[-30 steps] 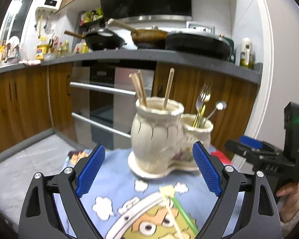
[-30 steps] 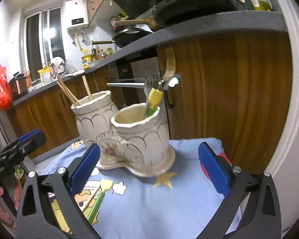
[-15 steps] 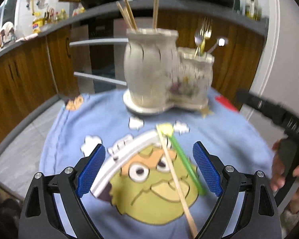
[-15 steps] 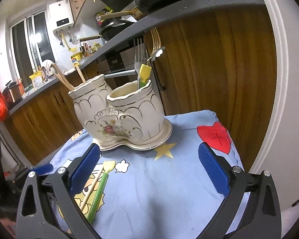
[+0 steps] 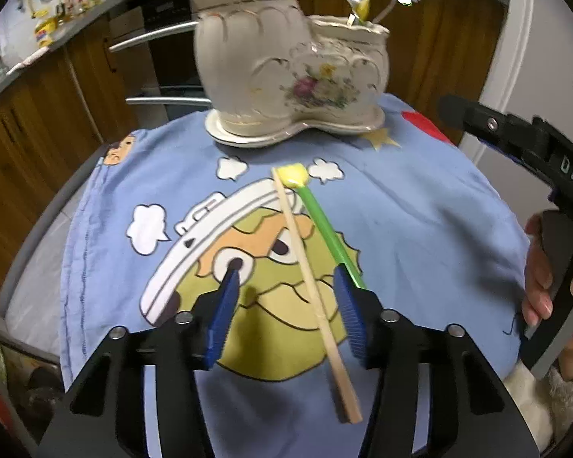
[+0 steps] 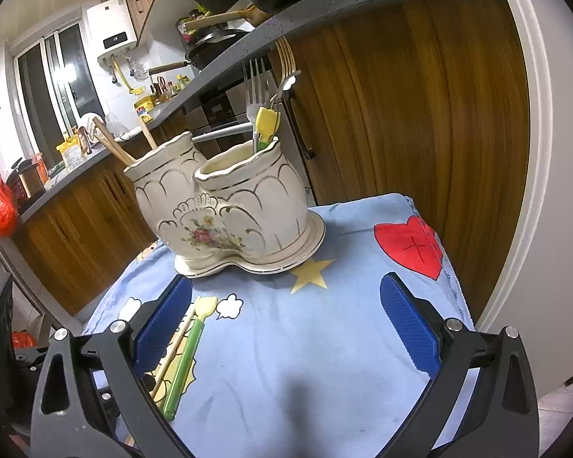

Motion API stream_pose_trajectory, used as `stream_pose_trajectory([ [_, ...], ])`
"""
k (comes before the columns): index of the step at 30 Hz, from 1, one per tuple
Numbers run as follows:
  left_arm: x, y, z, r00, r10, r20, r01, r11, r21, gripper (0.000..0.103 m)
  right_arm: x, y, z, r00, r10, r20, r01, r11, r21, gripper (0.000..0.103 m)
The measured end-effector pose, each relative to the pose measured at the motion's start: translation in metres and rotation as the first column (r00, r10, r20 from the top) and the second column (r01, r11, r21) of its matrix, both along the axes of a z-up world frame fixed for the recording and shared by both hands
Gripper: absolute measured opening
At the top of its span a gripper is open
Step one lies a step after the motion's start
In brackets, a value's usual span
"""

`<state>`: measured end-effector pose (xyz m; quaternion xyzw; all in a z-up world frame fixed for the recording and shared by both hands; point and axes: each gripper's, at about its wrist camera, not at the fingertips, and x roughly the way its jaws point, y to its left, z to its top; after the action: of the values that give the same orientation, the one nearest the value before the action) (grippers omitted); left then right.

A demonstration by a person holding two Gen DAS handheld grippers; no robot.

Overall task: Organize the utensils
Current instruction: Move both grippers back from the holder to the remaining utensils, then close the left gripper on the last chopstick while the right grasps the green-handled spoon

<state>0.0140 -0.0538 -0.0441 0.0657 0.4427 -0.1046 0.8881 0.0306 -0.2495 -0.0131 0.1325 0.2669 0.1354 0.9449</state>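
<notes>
A cream two-pot ceramic holder point(image 5: 286, 68) point(image 6: 225, 206) stands on its saucer at the far side of a blue cartoon cloth point(image 5: 420, 229). Wooden chopsticks stick out of its taller pot; forks, a spoon and a yellow spatula stand in the lower one. On the cloth lie one wooden chopstick point(image 5: 313, 290) and a green-handled yellow spatula point(image 5: 321, 221) point(image 6: 189, 347), side by side. My left gripper point(image 5: 284, 273) points down over them, its jaws closing. The chopstick lies between the pads untouched, and the spatula handle passes under the right pad. My right gripper point(image 6: 286, 280) hovers open and empty above the cloth.
Wooden kitchen cabinets point(image 6: 401, 114) and an oven with steel handles stand close behind the small table. A grey counter above carries pans. The cloth's near and right edges drop off to the floor. A hand point(image 5: 538, 286) holds the right gripper at the table's right side.
The left gripper has tipped down and sunk toward the chopstick and spatula, and its jaws have narrowed around the chopstick. The right gripper has dipped a little and stays wide open.
</notes>
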Motion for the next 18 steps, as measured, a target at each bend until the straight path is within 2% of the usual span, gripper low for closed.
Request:
stream_pose_trajectory([
  [1, 0.0, -0.002, 0.0, 1.0, -0.008, -0.006, 0.008, 1.0, 0.007, 0.035, -0.001, 0.0, 0.0, 1.0, 0.001, 0.001, -0.001, 1.0, -0.002, 0.098],
  [8, 0.004, -0.015, -0.008, 0.998, -0.049, -0.037, 0.051, 0.997, 0.058, 0.025, -0.004, 0.004, 0.002, 1.0, 0.023, 0.018, -0.023, 0.999, -0.039, 0.097],
  [10, 0.007, -0.014, -0.009, 0.997, -0.06, -0.048, 0.063, 0.996, 0.066, 0.01, -0.005, 0.007, 0.004, 0.999, 0.037, 0.027, -0.035, 0.997, -0.069, 0.097],
  [13, 0.008, -0.006, -0.01, 0.996, -0.068, -0.054, 0.07, 0.997, 0.044, 0.008, -0.008, 0.013, 0.006, 0.997, 0.066, 0.029, -0.063, 0.993, -0.099, 0.097],
  [18, 0.006, 0.006, -0.009, 0.998, -0.048, -0.047, 0.048, 0.999, 0.002, 0.006, -0.009, 0.023, 0.004, 0.994, 0.105, -0.022, -0.107, 0.987, -0.123, 0.097],
])
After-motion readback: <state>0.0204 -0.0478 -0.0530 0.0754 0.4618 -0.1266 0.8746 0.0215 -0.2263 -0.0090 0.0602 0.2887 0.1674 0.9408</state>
